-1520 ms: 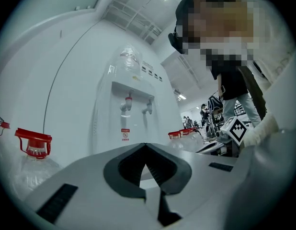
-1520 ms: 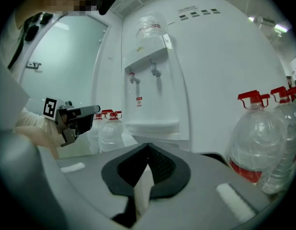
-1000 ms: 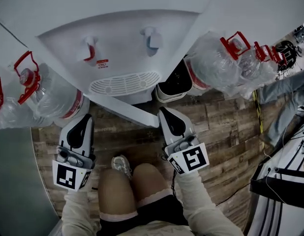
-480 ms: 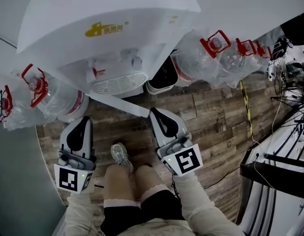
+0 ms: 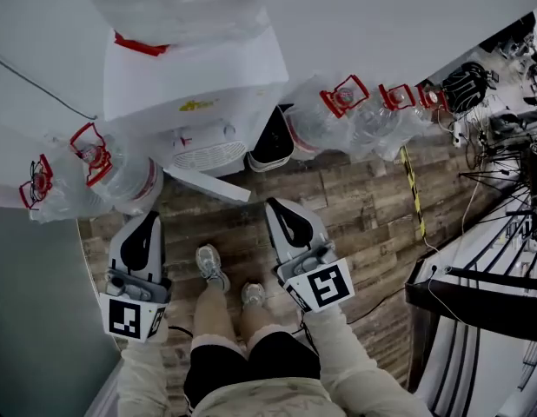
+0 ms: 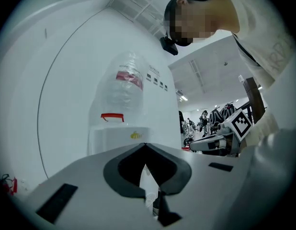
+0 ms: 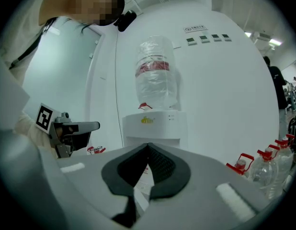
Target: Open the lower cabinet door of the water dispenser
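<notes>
The white water dispenser [image 5: 195, 81] stands against the wall with a clear bottle [image 5: 177, 3] on top. Its lower cabinet door [image 5: 208, 183] juts out open over the wooden floor. My left gripper [image 5: 149, 218] and right gripper [image 5: 277, 205] hover side by side in front of it, apart from the door, both shut and empty. In the left gripper view the shut left gripper [image 6: 144, 145] points level at the dispenser [image 6: 119, 138]. The right gripper view shows the shut right gripper [image 7: 148, 145] facing the dispenser [image 7: 155, 126] and its bottle [image 7: 156, 75].
Clear water jugs with red handles lie left [image 5: 103, 172] and right [image 5: 334, 115] of the dispenser. A black-lined bin [image 5: 273, 142] stands at its right side. A desk with cables [image 5: 477, 285] fills the right edge. The person's shoes [image 5: 209, 263] stand between the grippers.
The person has risen from a crouch. Both grippers went up with the head and now sit farther from the dispenser's base. The cabinet door stays open.
</notes>
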The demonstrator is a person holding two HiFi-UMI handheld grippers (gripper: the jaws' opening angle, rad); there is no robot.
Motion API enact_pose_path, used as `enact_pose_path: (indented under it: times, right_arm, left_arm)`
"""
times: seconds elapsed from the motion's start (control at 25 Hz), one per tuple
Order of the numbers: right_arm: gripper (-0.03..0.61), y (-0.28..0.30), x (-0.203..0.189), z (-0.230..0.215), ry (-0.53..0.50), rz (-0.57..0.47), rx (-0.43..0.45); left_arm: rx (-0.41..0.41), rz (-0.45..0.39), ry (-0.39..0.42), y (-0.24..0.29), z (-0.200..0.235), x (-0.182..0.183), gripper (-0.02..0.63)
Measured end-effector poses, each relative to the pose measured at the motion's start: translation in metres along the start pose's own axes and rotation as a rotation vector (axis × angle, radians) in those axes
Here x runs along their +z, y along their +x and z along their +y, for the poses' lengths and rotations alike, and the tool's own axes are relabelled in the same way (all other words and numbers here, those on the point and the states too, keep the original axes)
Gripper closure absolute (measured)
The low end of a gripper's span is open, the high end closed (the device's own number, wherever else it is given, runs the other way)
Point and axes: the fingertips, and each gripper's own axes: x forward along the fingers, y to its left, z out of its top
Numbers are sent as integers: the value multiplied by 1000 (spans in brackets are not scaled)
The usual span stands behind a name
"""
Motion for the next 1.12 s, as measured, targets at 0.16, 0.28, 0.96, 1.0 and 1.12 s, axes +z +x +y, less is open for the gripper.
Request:
enact_pose_path:
  times: [0.16, 0.28, 0.96, 1.0, 1.12]
  right_arm:
    - [569, -20, 43, 8, -8, 7, -3]
    - [569, -33, 73, 16, -15, 6, -1]
    - [569, -95, 179, 47, -71, -14, -30]
    - [569, -98, 184, 49, -70, -18, -34]
    - [569, -105, 196, 54, -84, -28, -36]
  left_arm:
    - [3, 1, 12, -14, -10, 48, 611]
    - [14, -13, 17, -25, -15, 80, 611]
    - [48, -57, 23, -77, -50, 188, 611]
    - [47, -63, 24, -79, -52, 192, 612]
    - [49, -78, 17, -86, -57, 204, 611]
